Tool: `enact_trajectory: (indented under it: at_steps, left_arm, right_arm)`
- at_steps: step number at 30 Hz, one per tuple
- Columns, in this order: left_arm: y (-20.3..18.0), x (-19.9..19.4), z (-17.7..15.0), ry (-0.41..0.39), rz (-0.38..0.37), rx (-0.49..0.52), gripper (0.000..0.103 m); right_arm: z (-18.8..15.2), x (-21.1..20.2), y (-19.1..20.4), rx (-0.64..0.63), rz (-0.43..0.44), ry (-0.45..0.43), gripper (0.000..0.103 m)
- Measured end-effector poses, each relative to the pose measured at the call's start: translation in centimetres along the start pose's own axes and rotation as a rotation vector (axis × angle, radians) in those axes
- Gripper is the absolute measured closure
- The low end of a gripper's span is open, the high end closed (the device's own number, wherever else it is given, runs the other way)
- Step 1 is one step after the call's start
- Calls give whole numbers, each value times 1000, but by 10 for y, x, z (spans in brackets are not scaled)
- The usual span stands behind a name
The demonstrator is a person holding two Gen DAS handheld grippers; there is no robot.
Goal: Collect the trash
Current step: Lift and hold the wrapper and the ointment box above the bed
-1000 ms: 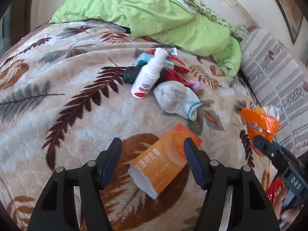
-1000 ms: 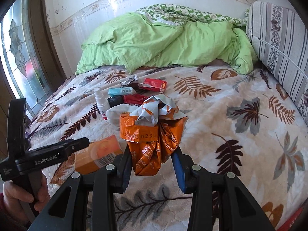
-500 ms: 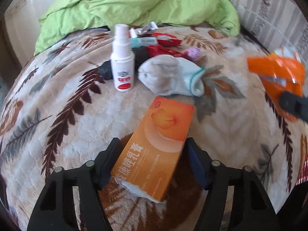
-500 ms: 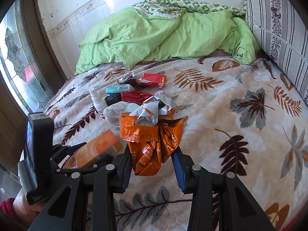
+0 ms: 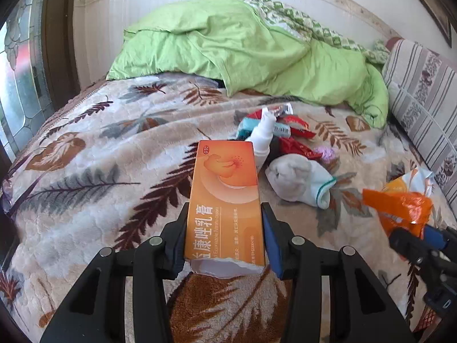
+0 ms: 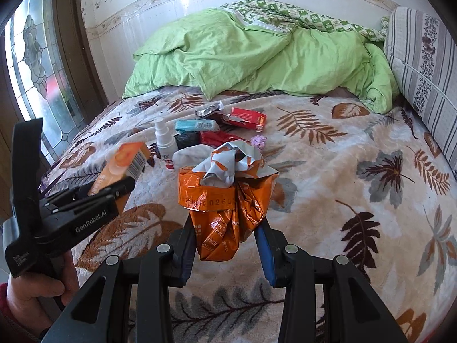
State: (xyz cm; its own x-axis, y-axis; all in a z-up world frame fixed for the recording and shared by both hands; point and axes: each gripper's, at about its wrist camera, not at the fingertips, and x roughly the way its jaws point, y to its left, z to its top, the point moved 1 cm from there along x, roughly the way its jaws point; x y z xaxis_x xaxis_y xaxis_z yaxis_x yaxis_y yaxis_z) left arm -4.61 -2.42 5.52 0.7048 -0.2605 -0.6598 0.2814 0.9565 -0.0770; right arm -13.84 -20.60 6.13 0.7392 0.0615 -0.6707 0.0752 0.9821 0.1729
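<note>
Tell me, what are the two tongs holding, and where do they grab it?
The left tongs pinch the orange box by its sides near the torn end. The right tongs pinch the crumpled orange bag at its bottom.

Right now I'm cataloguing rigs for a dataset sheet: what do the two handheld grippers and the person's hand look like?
Both are black plastic with round silver rivets on angular, open-framed arms. The left gripper and right gripper each show a blue pad on one finger. In the right wrist view, the left gripper's side carries white "GenRobot.AI" lettering. The hand is bare, with a dark red cuff. No cables are visible.
</note>
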Motion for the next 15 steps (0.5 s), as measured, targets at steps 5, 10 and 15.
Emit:
enact_trajectory:
  at_steps: [5, 10, 15]
  left_arm:
    - [3, -7, 0, -21, 30, 25, 58]
    - [12, -8, -2, -17, 42, 16, 58]
    - [17, -8, -2, -4, 37, 8, 58]
  right_arm:
    - [0, 5, 15, -35, 10, 1, 62]
    - [3, 12, 23, -34, 18, 5, 62]
    - [4, 15, 24, -44, 10, 9, 62]
